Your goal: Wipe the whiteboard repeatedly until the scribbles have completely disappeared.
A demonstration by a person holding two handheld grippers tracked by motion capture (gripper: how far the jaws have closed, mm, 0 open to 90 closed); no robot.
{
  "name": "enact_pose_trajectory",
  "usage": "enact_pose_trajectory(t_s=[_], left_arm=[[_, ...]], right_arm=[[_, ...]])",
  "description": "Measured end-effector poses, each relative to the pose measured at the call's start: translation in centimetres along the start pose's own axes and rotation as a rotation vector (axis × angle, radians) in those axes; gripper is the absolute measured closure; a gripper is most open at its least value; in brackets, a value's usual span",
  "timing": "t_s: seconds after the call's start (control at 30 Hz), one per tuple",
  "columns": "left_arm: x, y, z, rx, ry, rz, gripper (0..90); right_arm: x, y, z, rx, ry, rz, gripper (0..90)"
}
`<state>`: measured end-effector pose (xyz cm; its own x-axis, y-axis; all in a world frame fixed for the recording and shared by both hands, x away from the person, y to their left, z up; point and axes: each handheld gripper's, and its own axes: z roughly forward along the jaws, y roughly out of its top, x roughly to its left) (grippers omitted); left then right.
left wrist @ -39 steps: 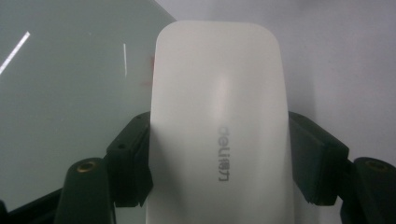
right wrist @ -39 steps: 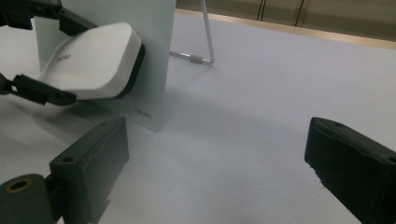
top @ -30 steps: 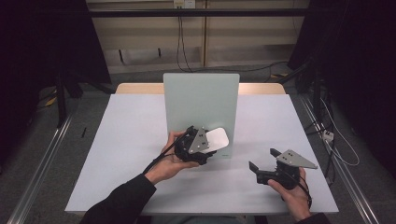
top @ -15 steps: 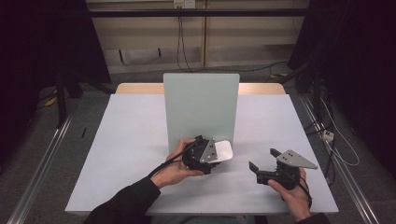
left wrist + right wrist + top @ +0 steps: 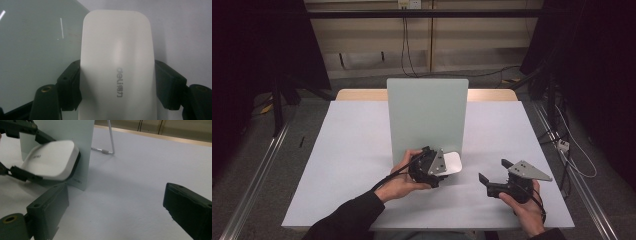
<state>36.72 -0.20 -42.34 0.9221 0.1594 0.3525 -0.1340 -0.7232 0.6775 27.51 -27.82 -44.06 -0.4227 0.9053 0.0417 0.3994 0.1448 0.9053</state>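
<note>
The left gripper clamps its 2 jaws on the long sides of a white eraser, holding it low against the foot of the pale green board standing on the white table. The right gripper rests near the table's front edge, jaws wide open with nothing between them.

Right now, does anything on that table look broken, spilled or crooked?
Nothing stands out. The green board stands upright on the table. The left tool grips a white eraser squarely by its sides, low against the board's face. The right tool is open, holding nothing.
</note>
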Motion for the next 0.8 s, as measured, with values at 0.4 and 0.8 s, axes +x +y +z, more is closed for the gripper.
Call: enact_pose_trajectory(t_s=[0.4,0.8], left_arm=[[1.2,0.3,-1.3,-0.047,0.049,-0.043,31.2],[-1.1,-0.3,1.2,0.042,-0.045,0.015,31.2]], right_arm=[[0.0,0.0,0.0,0.001,0.003,0.002,6.4],[0.0,0.0,0.0,-0.002,0.003,0.0,6.4]])
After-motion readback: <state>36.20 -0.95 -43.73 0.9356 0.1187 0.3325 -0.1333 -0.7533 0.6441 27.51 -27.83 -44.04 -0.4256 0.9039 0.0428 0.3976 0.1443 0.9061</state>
